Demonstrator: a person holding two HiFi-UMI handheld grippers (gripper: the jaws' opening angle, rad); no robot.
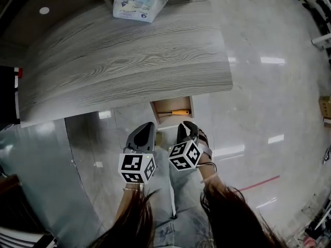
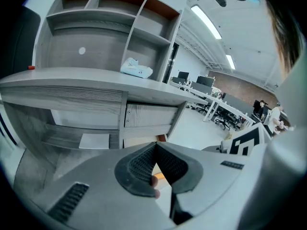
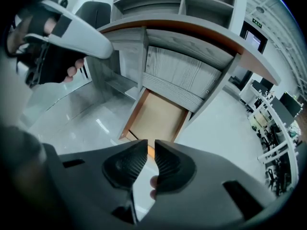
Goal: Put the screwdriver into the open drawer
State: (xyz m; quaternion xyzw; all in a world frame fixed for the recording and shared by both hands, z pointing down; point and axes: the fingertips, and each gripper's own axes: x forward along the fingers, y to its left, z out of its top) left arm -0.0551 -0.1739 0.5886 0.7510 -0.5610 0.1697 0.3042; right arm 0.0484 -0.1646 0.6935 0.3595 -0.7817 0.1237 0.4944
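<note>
An orange-handled screwdriver (image 1: 176, 112) lies inside the open drawer (image 1: 155, 112) under the grey wooden desk (image 1: 129, 56). Both grippers hover side by side just in front of the drawer, holding nothing. My left gripper (image 1: 147, 127) has its fingertips touching, shut (image 2: 154, 146). My right gripper (image 1: 186, 124) shows a narrow gap between its pads (image 3: 150, 150). In the right gripper view the tan drawer (image 3: 156, 114) lies straight ahead; its near end is hidden behind the jaws. A sliver of orange shows between the jaws in both gripper views.
A white plastic pack (image 1: 139, 1) lies at the desk's back, below the shelf unit (image 2: 110, 13). Glossy grey floor (image 1: 269, 102) spreads to the right. The left gripper's body (image 3: 72, 28), held by a gloved hand, crosses the right gripper view's upper left.
</note>
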